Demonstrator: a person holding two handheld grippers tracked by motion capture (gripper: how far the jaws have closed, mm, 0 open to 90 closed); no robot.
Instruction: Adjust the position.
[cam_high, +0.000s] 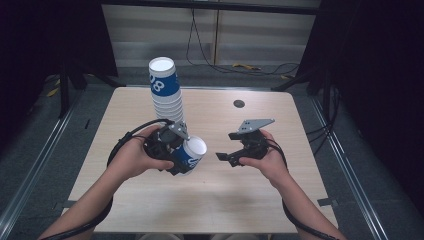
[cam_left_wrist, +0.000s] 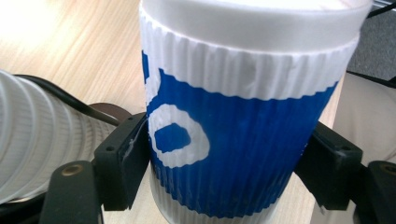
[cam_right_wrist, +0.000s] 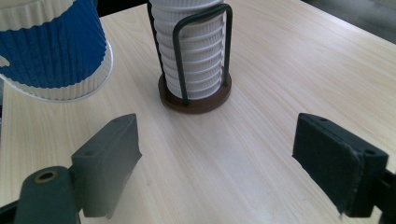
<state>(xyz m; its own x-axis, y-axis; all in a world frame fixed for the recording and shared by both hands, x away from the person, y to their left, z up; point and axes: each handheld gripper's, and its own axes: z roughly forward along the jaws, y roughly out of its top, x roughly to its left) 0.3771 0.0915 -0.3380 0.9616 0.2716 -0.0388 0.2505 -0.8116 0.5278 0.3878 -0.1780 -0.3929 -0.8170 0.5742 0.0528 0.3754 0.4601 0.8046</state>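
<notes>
My left gripper (cam_high: 176, 156) is shut on a blue-and-white ribbed paper cup (cam_high: 191, 155), held tilted above the table with its open mouth toward the right. In the left gripper view both pads press the cup (cam_left_wrist: 243, 121) on its blue band. Behind it a tall stack of the same cups (cam_high: 166, 95) stands in a wire holder on a round brown base (cam_right_wrist: 195, 100). My right gripper (cam_high: 224, 156) hovers to the right of the held cup, jaws wide apart, nothing between them. The right gripper view shows the held cup (cam_right_wrist: 51, 46) at the upper left.
The light wooden table (cam_high: 260, 195) has a round dark grommet (cam_high: 239, 104) near its far edge. Cables lie on the floor behind the table. Metal rails run along both sides of it.
</notes>
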